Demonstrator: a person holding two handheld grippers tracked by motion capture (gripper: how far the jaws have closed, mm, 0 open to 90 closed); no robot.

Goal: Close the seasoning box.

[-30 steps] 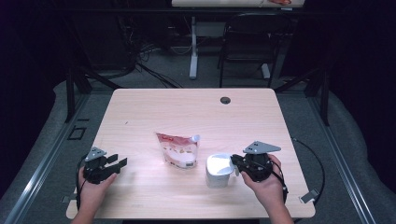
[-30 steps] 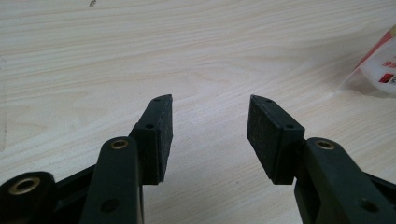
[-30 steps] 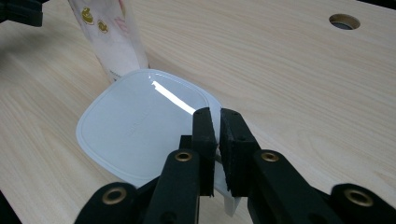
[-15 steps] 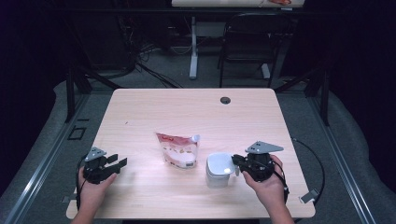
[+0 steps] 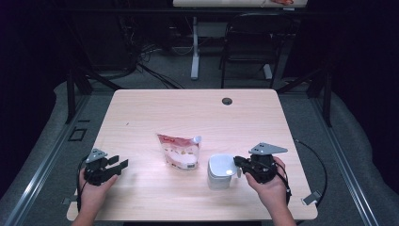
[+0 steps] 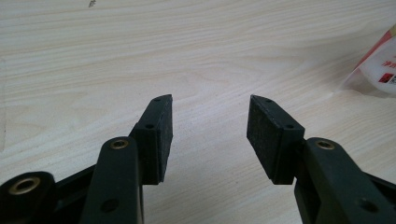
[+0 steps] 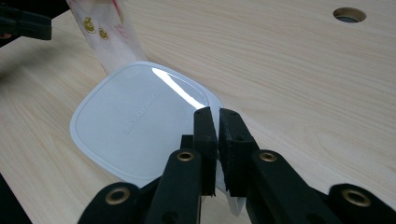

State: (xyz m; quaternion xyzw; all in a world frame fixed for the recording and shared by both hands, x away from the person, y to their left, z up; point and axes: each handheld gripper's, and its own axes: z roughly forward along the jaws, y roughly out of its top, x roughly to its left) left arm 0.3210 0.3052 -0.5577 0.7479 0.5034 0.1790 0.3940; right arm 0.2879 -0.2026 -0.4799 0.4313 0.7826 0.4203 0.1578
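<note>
While my right gripper (image 7: 214, 116) pinches the white container (image 5: 221, 170) lid's tab, its jaws just closing, the tab hides between pads. Pouch (image 5: 179, 150) stands just beside; left gripper (image 5: 117, 165) gapes empty.

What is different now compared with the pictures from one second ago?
The right claw has just been closing its jaws on the tab at the edge of the white container lid, and the pads now pinch it. The left claw stayed open on the table, and the red-and-white pouch did not move.
</note>
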